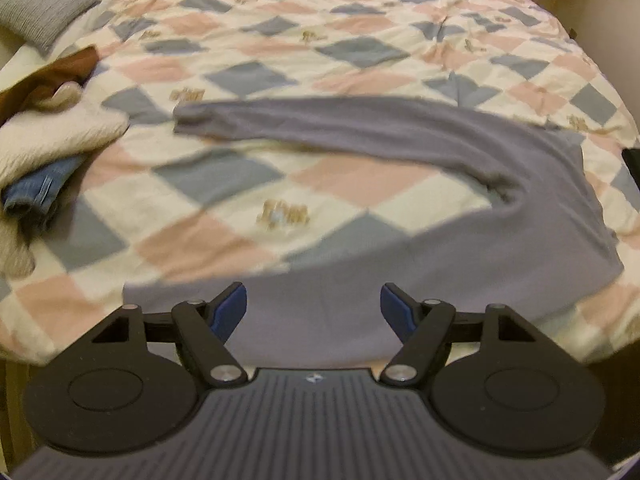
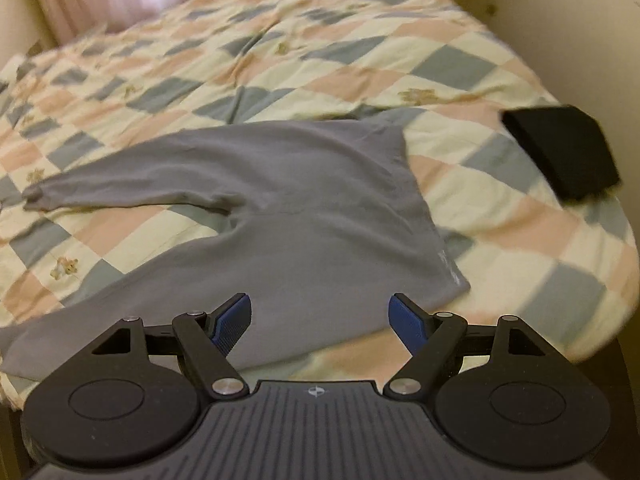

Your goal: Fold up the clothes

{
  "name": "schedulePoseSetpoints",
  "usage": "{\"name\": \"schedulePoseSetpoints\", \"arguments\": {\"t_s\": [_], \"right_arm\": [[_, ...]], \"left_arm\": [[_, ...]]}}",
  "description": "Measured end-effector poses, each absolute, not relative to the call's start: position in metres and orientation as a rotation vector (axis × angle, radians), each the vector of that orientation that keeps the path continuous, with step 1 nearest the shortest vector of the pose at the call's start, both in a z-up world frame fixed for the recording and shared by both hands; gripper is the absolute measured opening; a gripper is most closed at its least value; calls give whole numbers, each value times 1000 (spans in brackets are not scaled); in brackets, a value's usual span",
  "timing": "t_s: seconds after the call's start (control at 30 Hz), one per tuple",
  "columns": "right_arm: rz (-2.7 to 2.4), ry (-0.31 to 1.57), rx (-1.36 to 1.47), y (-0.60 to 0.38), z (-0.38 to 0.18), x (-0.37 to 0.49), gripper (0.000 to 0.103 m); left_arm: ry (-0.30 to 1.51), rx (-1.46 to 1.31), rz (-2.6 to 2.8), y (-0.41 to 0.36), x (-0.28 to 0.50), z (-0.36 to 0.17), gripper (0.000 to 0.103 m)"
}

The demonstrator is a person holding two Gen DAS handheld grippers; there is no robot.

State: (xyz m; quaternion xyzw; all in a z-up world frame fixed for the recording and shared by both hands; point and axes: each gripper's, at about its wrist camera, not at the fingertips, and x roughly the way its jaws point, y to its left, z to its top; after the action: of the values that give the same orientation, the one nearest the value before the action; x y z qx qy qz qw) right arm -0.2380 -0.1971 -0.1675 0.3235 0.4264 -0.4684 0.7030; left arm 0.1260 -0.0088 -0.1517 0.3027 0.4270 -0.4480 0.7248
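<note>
A grey long-sleeved top [image 1: 460, 216] [image 2: 288, 216] lies flat on the checked quilt [image 1: 312, 48] [image 2: 500, 208], with one sleeve stretched out to the left. Its hem lies along the near edge of the bed. My left gripper [image 1: 313, 312] hovers open above the hem on the left half of the top, nothing between its blue pads. My right gripper [image 2: 320, 322] is open too, above the hem near the top's right corner, and holds nothing.
A heap of clothes [image 1: 48, 136] lies at the left edge of the bed: cream knit, blue denim, brown cloth. A grey cushion [image 1: 44, 4] sits at the far left corner. A folded black garment [image 2: 564, 150] rests on the right side of the bed. Curtains hang behind.
</note>
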Motion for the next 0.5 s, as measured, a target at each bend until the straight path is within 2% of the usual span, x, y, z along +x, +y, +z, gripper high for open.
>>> {"name": "schedulePoseSetpoints", "arguments": {"t_s": [0.1, 0.17, 0.5], "right_arm": [[-985, 1004, 663, -244, -184, -229, 78], [-945, 1029, 634, -275, -196, -223, 77], [-672, 1058, 454, -431, -259, -161, 70]], "left_arm": [[905, 681, -1025, -44, 139, -162, 67], [881, 720, -1058, -71, 150, -174, 61], [606, 999, -1294, -227, 252, -247, 60]]}}
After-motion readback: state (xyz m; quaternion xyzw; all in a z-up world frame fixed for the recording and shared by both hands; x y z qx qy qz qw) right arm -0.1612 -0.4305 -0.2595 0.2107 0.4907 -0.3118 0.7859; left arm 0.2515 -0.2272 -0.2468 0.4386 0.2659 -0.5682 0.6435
